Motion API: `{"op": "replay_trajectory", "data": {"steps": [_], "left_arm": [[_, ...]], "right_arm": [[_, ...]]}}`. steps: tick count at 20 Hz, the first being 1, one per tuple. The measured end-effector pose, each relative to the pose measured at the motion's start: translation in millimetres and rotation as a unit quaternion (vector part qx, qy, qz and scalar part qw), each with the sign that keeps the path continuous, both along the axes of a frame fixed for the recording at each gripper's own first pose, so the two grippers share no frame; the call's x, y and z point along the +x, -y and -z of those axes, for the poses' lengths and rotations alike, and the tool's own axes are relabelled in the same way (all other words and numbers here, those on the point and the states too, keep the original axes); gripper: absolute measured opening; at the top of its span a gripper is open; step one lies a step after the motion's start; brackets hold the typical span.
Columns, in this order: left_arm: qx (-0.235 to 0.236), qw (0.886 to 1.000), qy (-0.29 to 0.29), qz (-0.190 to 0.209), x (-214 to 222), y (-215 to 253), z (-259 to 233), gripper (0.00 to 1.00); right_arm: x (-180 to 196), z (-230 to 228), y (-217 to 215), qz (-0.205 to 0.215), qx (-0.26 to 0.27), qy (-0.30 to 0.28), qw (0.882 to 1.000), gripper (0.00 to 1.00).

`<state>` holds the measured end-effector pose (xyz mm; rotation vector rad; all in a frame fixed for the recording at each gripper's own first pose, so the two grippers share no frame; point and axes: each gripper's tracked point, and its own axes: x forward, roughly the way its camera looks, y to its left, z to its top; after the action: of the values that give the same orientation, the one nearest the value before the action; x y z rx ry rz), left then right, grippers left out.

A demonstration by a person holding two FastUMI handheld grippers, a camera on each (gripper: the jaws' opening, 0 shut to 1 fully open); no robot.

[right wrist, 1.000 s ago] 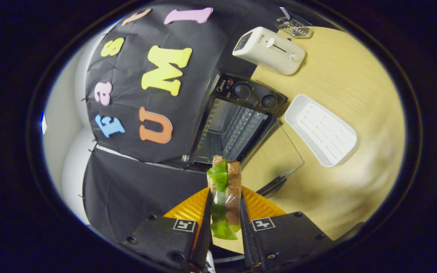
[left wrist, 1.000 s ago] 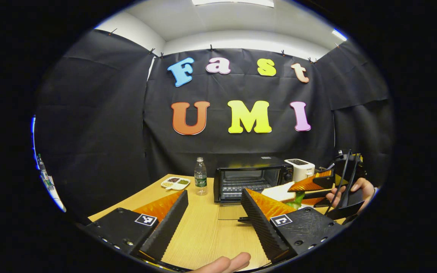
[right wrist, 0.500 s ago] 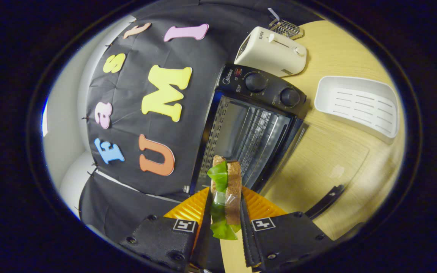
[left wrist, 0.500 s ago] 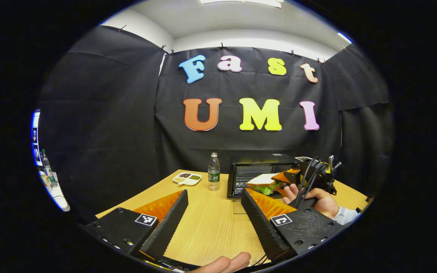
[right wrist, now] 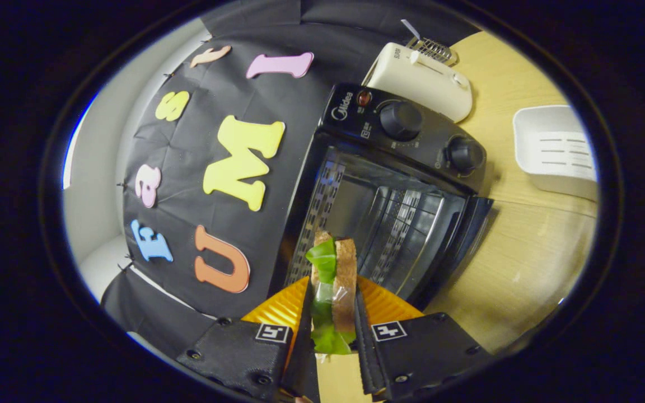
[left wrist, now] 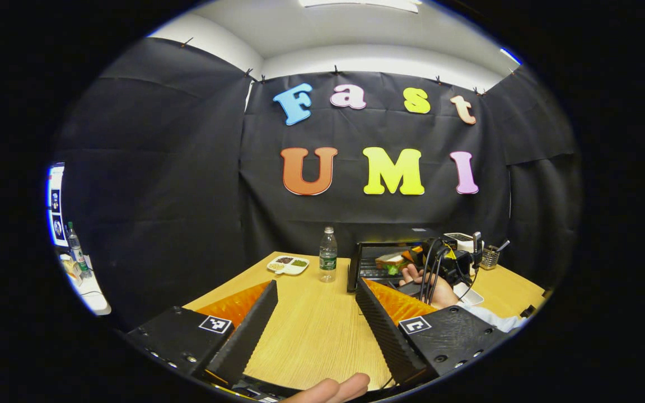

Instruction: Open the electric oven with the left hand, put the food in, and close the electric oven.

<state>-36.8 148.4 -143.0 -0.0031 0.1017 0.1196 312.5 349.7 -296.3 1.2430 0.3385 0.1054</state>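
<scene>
We see the right hand-held gripper (right wrist: 331, 330) clamping a sandwich (right wrist: 331, 280) at the open oven (right wrist: 389, 184) mouth, frame centre; left hand-held gripper (left wrist: 314, 313) spread wide above bare bench (left wrist: 311, 330).

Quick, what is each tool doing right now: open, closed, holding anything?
Left tool: open, holding nothing, above the table.
Right tool: closed on the sandwich, at the open oven.

Recording booth: black cloth walls (left wrist: 149, 168), wooden table (left wrist: 305, 330) with appliances.

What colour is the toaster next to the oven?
The toaster is cream white, clearest in the right gripper view.
</scene>
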Motion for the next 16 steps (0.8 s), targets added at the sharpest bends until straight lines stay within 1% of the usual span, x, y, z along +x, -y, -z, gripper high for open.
{"op": "replay_trajectory", "data": {"steps": [1, 2, 3, 4, 5, 6, 7, 10, 14, 15, 16], "left_arm": [[0.003, 1.0, -0.001, 0.0, 1.4, -0.1, 0.0, 0.93], [0.006, 1.0, -0.002, -0.001, 2.8, -0.4, 2.0, 0.93], [0.003, 1.0, -0.005, 0.002, 3.5, 0.1, 4.4, 0.93], [-0.002, 1.0, -0.004, 0.006, 2.9, 3.1, 5.7, 0.93], [-0.004, 1.0, -0.005, 0.009, 3.1, 5.8, 5.8, 0.93], [-0.004, 1.0, -0.005, 0.009, 2.6, 5.0, 5.8, 0.93], [-0.003, 1.0, -0.007, 0.008, 4.8, 3.0, 8.3, 0.93], [-0.004, 1.0, -0.012, 0.007, 8.9, 4.0, 14.8, 0.93], [-0.008, 1.0, -0.021, 0.013, 11.7, 9.3, 20.3, 0.93], [-0.009, 1.0, -0.021, 0.014, 12.8, 9.7, 21.0, 0.93], [-0.01, 1.0, -0.022, 0.013, 13.3, 9.3, 21.3, 0.93]], "right_arm": [[8.6, 4.0, -1.8, -0.001, -0.006, 0.0, 1.0, 0.3], [18.5, 6.8, -0.6, 0.007, -0.017, 0.005, 1.0, 0.4], [25.3, 11.7, -1.6, 0.004, -0.039, 0.01, 0.999, 0.4], [30.2, 15.1, -1.0, 0.003, -0.059, 0.015, 0.998, 0.3], [33.9, 21.4, 1.7, 0.006, -0.069, 0.015, 0.997, 0.3], [37.3, 26.3, 4.8, 0.011, -0.067, 0.015, 0.998, 0.31], [39.4, 31.2, 7.4, 0.014, -0.064, 0.011, 0.998, 0.41], [39.8, 43.2, 6.3, 0.008, -0.075, 0.003, 0.997, 0.43], [38.9, 45.7, 1.8, 0.004, -0.079, 0.002, 0.997, 0.47], [39.6, 46.4, 1.2, 0.002, -0.082, 0.001, 0.997, 0.36], [39.2, 44.9, -1.2, -0.003, -0.088, 0.002, 0.996, 0.36]]}}
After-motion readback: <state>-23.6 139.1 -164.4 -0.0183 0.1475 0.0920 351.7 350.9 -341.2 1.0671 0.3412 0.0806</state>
